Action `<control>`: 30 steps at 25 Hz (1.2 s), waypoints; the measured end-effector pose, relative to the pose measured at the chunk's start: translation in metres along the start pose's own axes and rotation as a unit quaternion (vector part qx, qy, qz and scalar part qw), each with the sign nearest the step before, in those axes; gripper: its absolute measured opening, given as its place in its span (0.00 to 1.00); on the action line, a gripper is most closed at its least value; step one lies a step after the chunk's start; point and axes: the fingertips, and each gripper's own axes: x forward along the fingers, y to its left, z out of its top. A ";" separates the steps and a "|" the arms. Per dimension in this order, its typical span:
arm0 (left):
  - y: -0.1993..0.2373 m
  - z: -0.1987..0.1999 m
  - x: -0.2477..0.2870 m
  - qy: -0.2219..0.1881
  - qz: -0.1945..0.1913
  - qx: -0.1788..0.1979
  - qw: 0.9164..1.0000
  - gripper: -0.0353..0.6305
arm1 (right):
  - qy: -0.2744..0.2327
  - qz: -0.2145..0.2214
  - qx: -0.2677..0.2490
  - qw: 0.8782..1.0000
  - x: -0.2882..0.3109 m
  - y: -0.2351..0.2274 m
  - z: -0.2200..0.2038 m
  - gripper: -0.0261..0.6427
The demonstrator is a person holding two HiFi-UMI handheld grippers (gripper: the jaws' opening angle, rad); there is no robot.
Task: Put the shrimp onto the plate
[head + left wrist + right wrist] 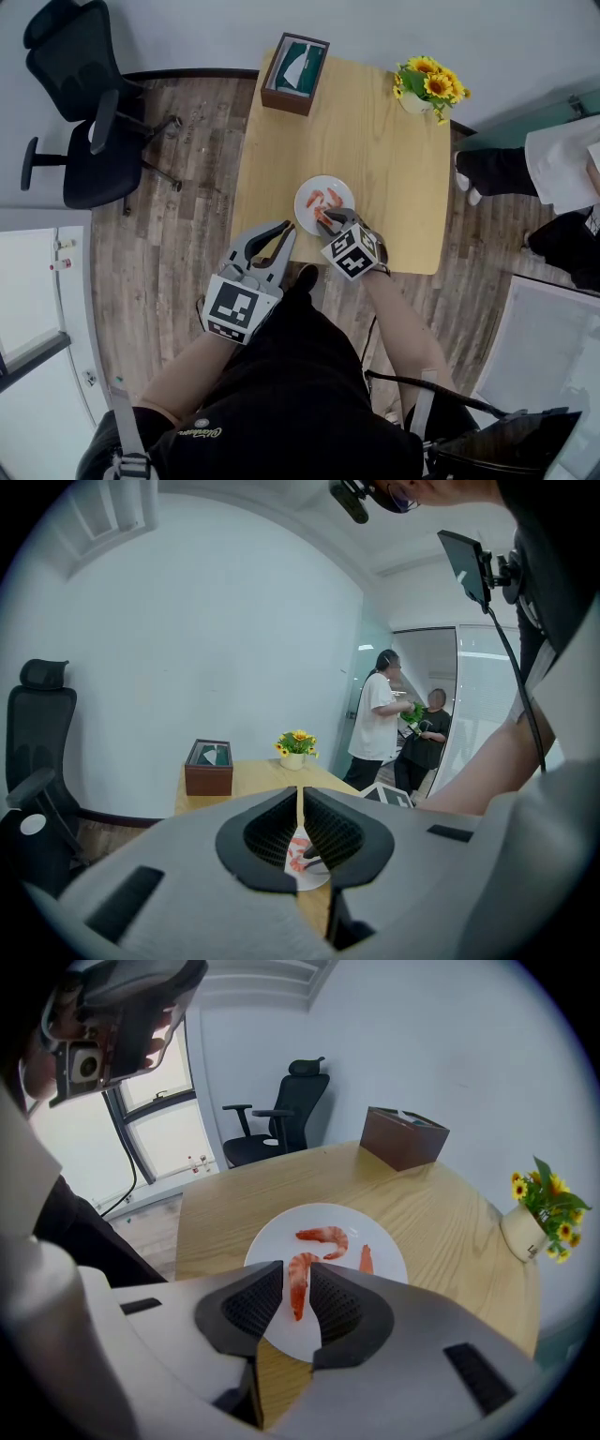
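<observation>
A white plate (306, 190) (380, 1234) sits near the table's front edge, with two orange shrimp (323, 1235) (365, 1258) lying on it. My right gripper (326, 222) (296, 1274) hovers just above the plate's near side. Its jaws stand a shrimp's width apart and pinch a third shrimp (297, 1288) that points along them. My left gripper (284, 232) (300, 794) is held off the table's front left corner, aimed at the plate (302, 866). The left jaws are shut with nothing between them.
The wooden table (375, 141) also carries a brown tissue box (294, 72) at the back left and a pot of sunflowers (429, 86) at the back right. A black office chair (84, 122) stands left of it. People (553, 169) stand to the right.
</observation>
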 end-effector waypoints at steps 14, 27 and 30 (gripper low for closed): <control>-0.014 0.019 0.006 -0.018 -0.021 0.010 1.000 0.09 | -0.144 -0.065 0.096 0.983 -0.081 -0.021 0.057 0.05; -0.024 0.048 0.009 -0.043 -0.026 0.019 0.999 0.09 | -0.340 -0.138 0.127 0.922 -0.221 -0.021 0.115 0.04; -0.027 0.051 0.010 -0.046 -0.025 0.020 0.998 0.09 | -0.365 -0.159 0.143 0.906 -0.239 -0.018 0.114 0.04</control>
